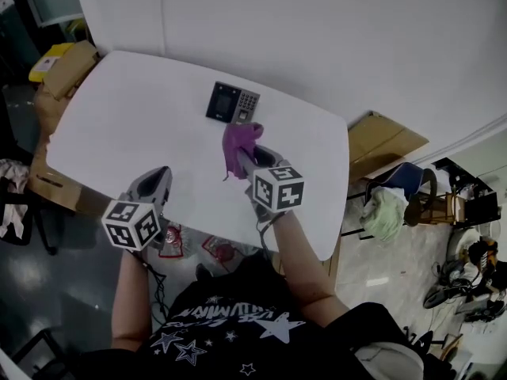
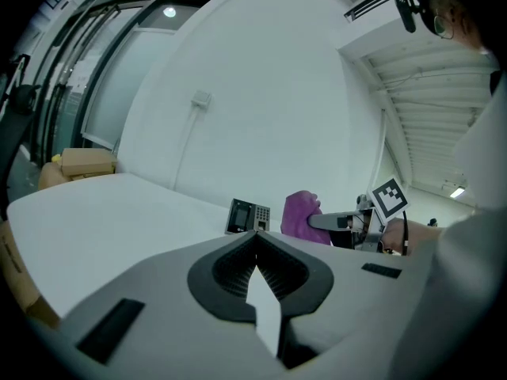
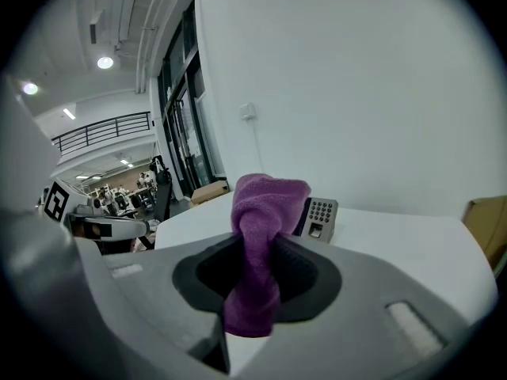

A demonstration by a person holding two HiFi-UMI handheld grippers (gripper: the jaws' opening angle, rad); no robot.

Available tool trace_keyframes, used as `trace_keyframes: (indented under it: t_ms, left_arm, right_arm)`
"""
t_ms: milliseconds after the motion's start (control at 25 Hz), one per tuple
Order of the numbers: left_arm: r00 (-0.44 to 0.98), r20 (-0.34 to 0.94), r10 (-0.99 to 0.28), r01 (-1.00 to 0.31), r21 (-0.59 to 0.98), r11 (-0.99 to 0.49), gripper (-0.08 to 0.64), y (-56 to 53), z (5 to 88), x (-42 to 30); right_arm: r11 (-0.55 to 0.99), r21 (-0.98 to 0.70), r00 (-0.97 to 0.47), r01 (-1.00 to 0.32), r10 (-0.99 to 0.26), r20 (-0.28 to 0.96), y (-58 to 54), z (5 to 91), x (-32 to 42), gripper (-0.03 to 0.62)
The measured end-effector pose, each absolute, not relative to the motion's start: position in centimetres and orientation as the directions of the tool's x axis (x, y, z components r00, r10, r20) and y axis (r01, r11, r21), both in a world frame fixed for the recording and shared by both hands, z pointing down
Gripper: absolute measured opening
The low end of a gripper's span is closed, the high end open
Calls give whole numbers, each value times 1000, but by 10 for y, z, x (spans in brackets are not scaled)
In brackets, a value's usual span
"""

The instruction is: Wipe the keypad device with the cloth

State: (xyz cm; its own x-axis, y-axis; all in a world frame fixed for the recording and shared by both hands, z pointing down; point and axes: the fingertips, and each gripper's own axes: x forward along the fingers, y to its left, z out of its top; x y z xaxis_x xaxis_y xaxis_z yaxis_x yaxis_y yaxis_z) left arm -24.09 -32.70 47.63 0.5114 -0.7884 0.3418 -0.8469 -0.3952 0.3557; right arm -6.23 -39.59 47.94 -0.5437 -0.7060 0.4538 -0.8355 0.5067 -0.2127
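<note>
Right gripper: I hold it clamped on the purple cloth, which bunches above the jaws.
Left gripper: jaws together, nothing between them, at the table's near left edge.
Keypad device: lies at the table's far middle, with the cloth just near of it.
Progress: cloth in hand; wiping not yet begun, I judge — every stroke remains.
Surface: white table.
Room: white wall beyond; cardboard box at right.

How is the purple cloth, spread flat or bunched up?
Bunched up. The purple cloth is pinched in the right gripper, a crumpled wad above its jaws, a tail hanging below.
</note>
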Motion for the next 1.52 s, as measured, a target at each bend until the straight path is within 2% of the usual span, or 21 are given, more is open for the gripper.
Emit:
trace_keyframes:
  t_ms: [760,1520]
  left_arm:
    - [423,414,-806,-890,358,-283,8,-439,502,-223]
    - [386,443,-809,-903,361,-233,8,-439,527,-232]
  right_arm:
    - [570,-258,-613,-780,-613,499,-543,537,-96,98]
    - [547,-224,-569,-807,-616,545,-592,569,-122,98]
